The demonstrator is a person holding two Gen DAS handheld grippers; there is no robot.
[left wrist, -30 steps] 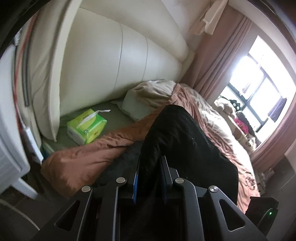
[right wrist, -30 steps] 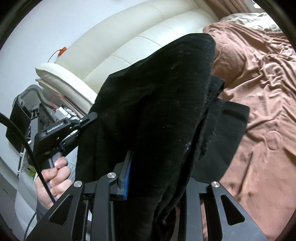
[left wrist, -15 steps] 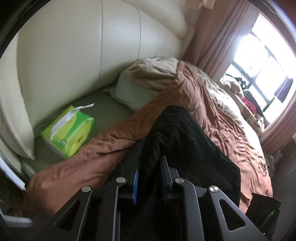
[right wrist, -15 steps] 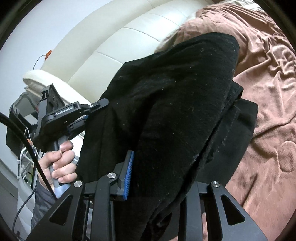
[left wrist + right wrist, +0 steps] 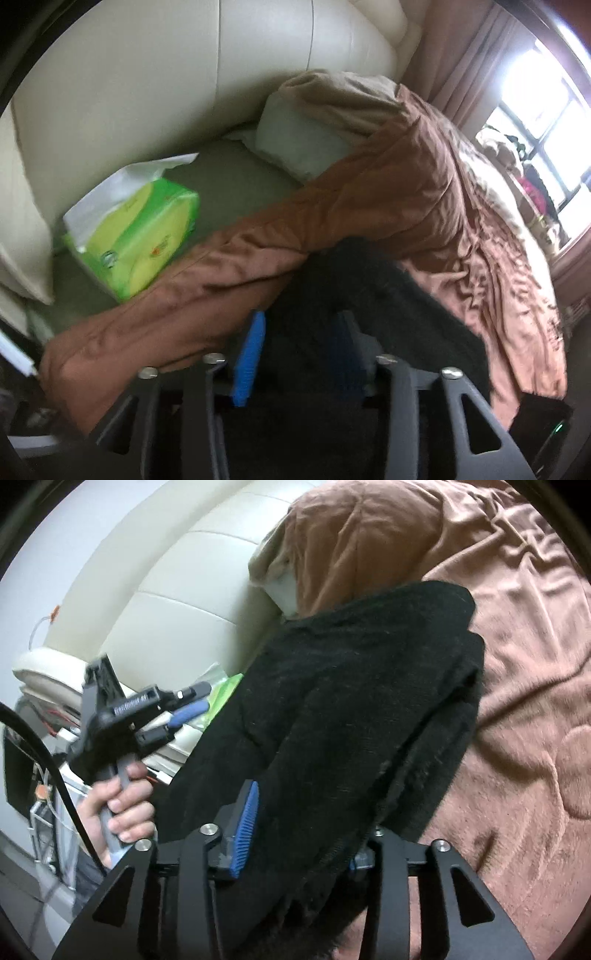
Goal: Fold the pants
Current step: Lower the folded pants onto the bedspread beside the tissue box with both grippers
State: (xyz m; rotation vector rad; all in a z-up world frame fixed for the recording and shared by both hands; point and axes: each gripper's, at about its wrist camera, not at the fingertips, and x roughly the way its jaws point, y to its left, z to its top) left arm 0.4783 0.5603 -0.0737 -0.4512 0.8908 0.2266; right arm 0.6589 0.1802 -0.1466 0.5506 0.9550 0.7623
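The black pants lie folded on the brown bedspread, also seen in the right wrist view. My left gripper has its blue pads apart with pants cloth lying between them; seen from the right wrist view its fingers are spread and hold nothing. My right gripper has its jaws wide apart, with a thick fold of the pants draped between and over them.
A green tissue pack sits on the green sheet beside a cream headboard. A pale pillow lies under the bedspread's turned edge. A window and curtain are at the far right. A bedside stand with cables is at the left.
Both grippers lowered the pants onto the bed and moved toward the headboard. The left gripper's pads, pinched on the cloth before, have spread apart.
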